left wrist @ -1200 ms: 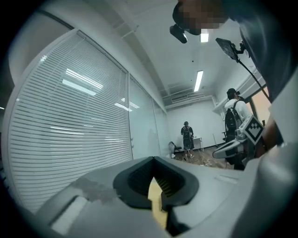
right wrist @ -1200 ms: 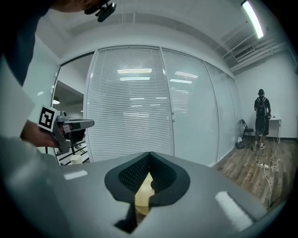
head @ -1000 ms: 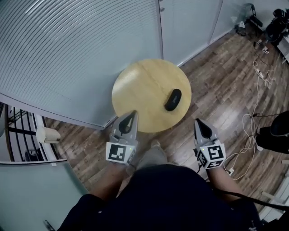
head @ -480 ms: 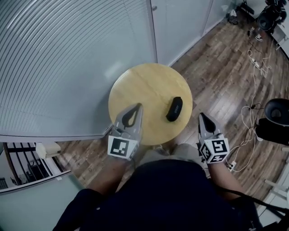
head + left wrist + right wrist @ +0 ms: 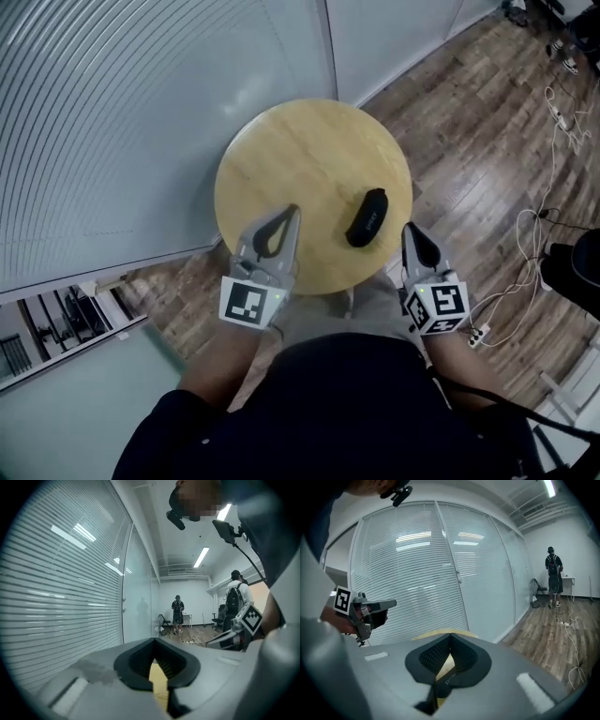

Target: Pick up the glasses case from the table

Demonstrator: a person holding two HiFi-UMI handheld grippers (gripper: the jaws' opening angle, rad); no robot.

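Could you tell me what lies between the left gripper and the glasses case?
Only bare table separates the left gripper from the glasses case, seen in the head view.

Round table (image 5: 300, 155) of pale wood, standing on a wood-plank floor (image 5: 469, 122). On its right part, close to the near rim, lying flat at a slant: one dark, oblong glasses case (image 5: 367, 217).

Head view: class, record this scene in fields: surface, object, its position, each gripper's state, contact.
Surface: round pale wooden table
Object: black oblong glasses case
Position: lying flat on the table's right side, toward the near edge
Left gripper: fingers shut, empty, above the table's near edge
Right gripper: fingers shut, empty, by the table's rim
Contact: neither gripper touches the case
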